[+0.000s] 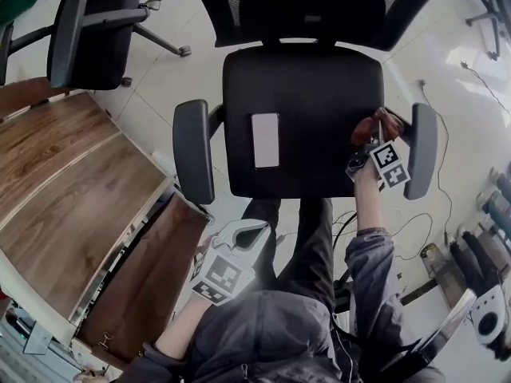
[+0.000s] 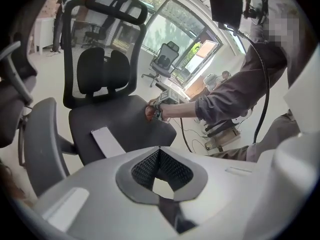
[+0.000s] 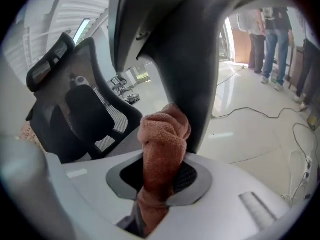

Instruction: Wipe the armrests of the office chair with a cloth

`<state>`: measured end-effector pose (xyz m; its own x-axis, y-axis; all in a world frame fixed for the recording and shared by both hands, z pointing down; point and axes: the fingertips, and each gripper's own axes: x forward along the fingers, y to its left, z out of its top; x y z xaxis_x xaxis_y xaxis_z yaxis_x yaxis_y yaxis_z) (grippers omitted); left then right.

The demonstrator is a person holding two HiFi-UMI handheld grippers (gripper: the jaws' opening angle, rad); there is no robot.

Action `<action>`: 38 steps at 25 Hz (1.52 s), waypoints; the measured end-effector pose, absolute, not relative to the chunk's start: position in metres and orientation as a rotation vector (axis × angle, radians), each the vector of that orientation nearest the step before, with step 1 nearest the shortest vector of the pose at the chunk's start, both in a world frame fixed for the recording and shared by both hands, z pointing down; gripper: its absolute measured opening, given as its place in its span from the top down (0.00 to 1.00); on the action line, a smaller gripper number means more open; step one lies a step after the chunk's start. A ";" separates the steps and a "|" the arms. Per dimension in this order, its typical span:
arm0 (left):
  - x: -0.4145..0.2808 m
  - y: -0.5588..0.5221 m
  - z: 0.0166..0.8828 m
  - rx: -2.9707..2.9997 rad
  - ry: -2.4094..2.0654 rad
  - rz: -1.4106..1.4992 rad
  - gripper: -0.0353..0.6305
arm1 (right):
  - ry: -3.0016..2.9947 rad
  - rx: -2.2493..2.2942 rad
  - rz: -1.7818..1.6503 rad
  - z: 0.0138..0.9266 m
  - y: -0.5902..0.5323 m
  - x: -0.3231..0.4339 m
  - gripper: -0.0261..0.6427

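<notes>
A black office chair has its seat (image 1: 319,118) in the middle of the head view, with a left armrest (image 1: 194,150) and a right armrest (image 1: 421,150). My right gripper (image 1: 369,140) is at the seat's right edge, just inside the right armrest, shut on a rust-brown cloth (image 1: 374,124). In the right gripper view the cloth (image 3: 165,134) sticks up from the right gripper (image 3: 162,171), pressed against the dark armrest support (image 3: 190,59). My left gripper (image 1: 249,234) hangs low in front of the seat, shut and empty; the left gripper (image 2: 159,156) faces the seat (image 2: 125,121).
A flat white rectangle (image 1: 265,140) lies on the seat. A wooden desk (image 1: 72,190) stands at the left and another black chair (image 1: 88,30) at the upper left. Cables (image 1: 423,230) run over the pale floor at the right. People (image 3: 272,39) stand far off.
</notes>
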<state>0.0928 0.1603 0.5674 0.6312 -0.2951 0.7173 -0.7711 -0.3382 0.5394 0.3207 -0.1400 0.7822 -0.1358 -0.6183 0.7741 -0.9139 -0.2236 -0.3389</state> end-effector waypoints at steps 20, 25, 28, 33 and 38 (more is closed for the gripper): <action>0.076 0.153 0.567 1.927 -0.851 0.595 0.93 | -1.775 1.987 1.251 0.700 -0.132 0.318 0.82; 0.073 0.160 0.575 1.895 -0.871 0.597 0.93 | -1.711 1.939 1.200 0.746 -0.138 0.321 0.82; 0.068 0.156 0.576 1.866 -0.905 0.558 0.93 | -1.689 1.880 1.173 0.769 -0.143 0.319 0.82; 0.060 0.151 0.577 1.849 -0.947 0.548 0.93 | -1.711 1.796 1.154 0.775 -0.145 0.317 0.82; 0.056 0.162 0.569 1.858 -0.973 0.548 0.93 | -1.791 1.773 1.155 0.746 -0.130 0.306 0.82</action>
<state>0.0558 0.1615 0.5687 0.5854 -0.3919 0.7098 -0.8101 -0.2479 0.5313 0.3062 -0.1305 0.7460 -0.1420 -0.6480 0.7483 -0.9491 -0.1256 -0.2890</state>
